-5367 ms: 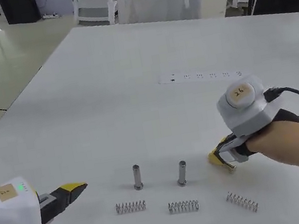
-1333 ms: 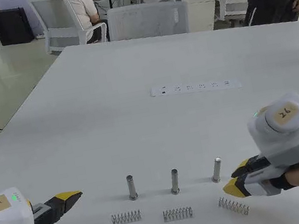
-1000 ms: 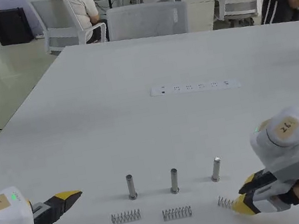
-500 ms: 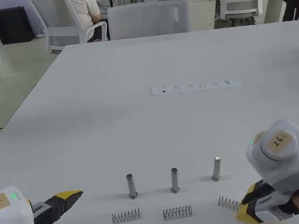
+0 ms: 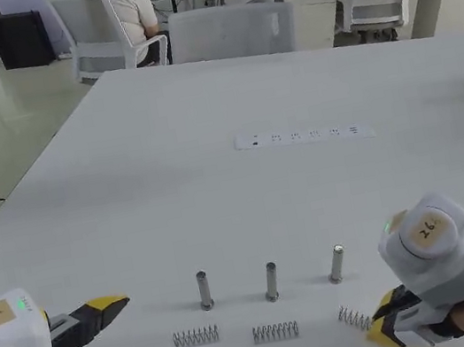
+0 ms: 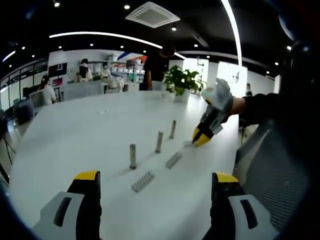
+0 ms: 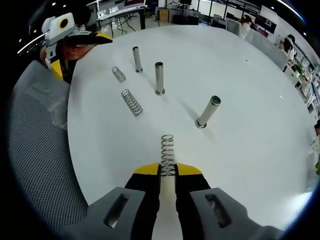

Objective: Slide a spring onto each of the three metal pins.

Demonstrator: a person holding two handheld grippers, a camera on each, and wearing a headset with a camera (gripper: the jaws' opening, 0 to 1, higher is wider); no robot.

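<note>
Your right claw [image 7: 168, 172] is drawn narrow on the near end of the right-hand spring [image 7: 167, 147], low over the counter [image 5: 218, 194]. The coil runs straight out from between the jaws. It looks pinched, though I cannot tell whether it is off the surface. Your left claw [image 6: 156, 176] hangs wide and holds nothing, off to the side of the row.

Just past the claws, the middle spring [image 5: 275, 332] and the left-hand spring [image 5: 195, 336] lie flat on the counter, each just in front of its own pin. Behind them stand the three pins [image 5: 272, 281], upright, evenly apart, all bare.

By my reading nothing is threaded: you are picking up the first spring, and all three slides are left to do.

The springs are short, open-coiled wire, thin and bright, and likely to roll or flex if squeezed off-centre. The pins are plain steel posts. Further back lies a white power strip [image 5: 304, 135].
</note>
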